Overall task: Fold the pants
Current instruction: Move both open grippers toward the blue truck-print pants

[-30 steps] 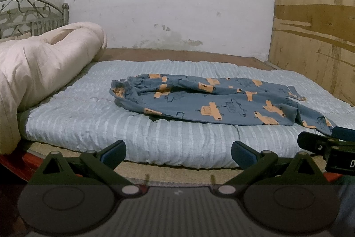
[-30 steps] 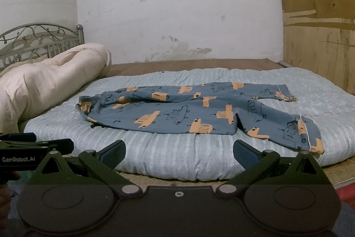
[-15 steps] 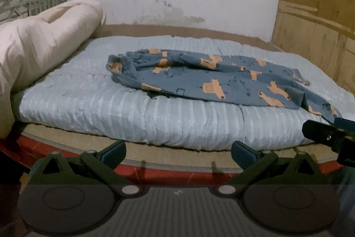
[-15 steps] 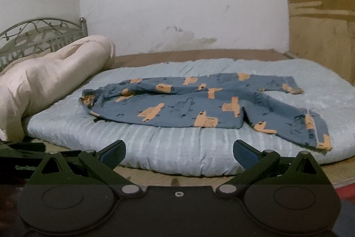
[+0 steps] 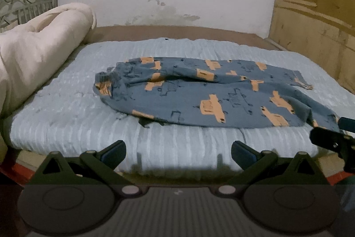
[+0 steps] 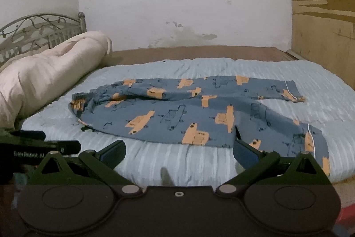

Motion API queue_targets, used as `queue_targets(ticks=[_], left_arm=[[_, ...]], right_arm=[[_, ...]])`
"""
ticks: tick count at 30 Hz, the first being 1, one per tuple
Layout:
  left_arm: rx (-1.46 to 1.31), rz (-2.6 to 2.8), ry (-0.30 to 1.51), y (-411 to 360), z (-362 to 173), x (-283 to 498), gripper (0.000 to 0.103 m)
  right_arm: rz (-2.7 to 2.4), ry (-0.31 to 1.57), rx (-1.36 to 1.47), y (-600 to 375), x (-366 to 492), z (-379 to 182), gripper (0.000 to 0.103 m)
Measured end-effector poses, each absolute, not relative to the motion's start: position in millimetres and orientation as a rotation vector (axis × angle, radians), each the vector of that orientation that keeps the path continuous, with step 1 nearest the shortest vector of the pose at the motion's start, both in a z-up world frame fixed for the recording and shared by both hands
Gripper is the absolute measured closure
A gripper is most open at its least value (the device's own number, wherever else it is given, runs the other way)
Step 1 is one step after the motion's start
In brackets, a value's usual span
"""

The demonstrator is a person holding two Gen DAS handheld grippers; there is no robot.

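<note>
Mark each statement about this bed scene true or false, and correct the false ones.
1. The pants lie spread on the light blue mattress. True.
2. The right gripper is shut on a pant leg. False: its fingers are apart and hold nothing.
3. A rolled cream duvet lies at the waistband end. True.
4. The pants are plain grey. False: blue with orange vehicle prints.
5. The left gripper is open. True.

Home bedroom: bed w/ pale-blue mattress pad [image 6: 288, 81], metal scrollwork headboard [image 6: 40, 30], rolled cream duvet [image 5: 33, 54], stained plaster wall [image 6: 177, 3].
</note>
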State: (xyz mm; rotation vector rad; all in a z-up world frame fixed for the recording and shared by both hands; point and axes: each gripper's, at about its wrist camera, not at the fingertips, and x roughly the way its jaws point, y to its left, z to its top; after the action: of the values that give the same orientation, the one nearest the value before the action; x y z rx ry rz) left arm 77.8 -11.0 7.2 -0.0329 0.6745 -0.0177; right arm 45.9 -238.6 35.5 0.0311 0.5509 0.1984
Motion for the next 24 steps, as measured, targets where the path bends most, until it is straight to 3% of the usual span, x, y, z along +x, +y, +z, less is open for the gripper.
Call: queue_targets(ticks=[24], left_arm=[[0.019,0.053,0.709,8,21,159,0.0]], right_arm=[[0.211,0.583,-0.068,-249,116,47,0.001]])
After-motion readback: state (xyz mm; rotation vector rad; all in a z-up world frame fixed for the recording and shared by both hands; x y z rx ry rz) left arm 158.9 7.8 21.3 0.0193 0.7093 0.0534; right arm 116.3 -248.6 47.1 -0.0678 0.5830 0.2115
